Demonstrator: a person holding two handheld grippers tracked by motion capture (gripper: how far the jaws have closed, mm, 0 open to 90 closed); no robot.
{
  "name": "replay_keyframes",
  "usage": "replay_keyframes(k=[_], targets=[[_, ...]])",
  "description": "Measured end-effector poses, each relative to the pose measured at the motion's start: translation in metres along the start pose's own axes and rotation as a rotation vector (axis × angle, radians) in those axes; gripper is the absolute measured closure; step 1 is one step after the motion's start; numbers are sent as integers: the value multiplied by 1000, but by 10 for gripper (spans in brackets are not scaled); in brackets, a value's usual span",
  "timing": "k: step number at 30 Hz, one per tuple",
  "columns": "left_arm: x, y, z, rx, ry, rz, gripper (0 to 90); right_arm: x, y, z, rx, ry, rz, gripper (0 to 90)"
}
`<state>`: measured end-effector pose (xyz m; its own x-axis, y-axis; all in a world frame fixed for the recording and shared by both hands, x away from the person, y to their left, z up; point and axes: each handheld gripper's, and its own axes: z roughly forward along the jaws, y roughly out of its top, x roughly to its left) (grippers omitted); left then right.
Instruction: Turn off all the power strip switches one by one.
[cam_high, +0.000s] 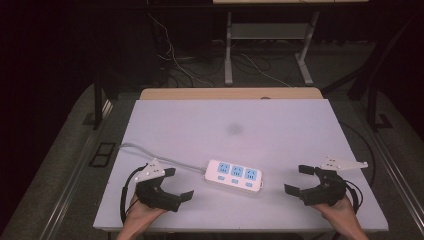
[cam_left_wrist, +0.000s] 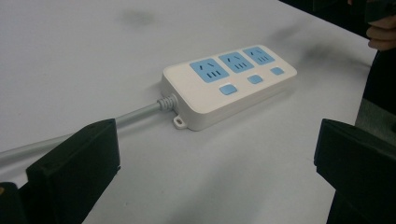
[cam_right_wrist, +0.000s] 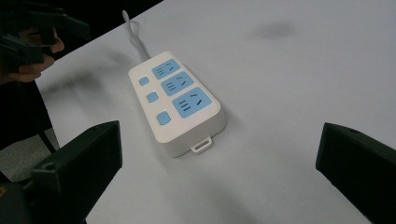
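step: looks like the approach, nothing grabbed yet
power strip (cam_high: 234, 175): flat on the white worktop (cam_high: 230, 120), lower middle of the high view, between both claws
left claw (cam_high: 172, 184): jaws wide apart, empty, lower left, near the grey cord (cam_high: 150, 154)
right claw (cam_high: 300, 180): also spread wide, holding nothing, lower right
next move: probably close in on the strip's ends, squarely
hard to tell: plug end of the cord runs off the worktop edge
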<state>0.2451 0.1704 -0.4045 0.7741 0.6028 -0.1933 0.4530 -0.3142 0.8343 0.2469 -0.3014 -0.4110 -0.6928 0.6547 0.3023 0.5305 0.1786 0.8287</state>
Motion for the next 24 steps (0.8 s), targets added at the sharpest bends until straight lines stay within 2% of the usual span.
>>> replay_keyframes(k=[5,12,18,24], targets=[[0,6,3,28,-14,19,0,0,0,0,2,-2,1,2],[2,10,4,43,-19,16,0,0,-1,1,4,-3,-3,2],[4,18,6,60,-26,29,0,0,-1,1,6,-5,-3,2],[1,32,12,92,-42,66,0,0,-1,1,10,-6,-6,2]])
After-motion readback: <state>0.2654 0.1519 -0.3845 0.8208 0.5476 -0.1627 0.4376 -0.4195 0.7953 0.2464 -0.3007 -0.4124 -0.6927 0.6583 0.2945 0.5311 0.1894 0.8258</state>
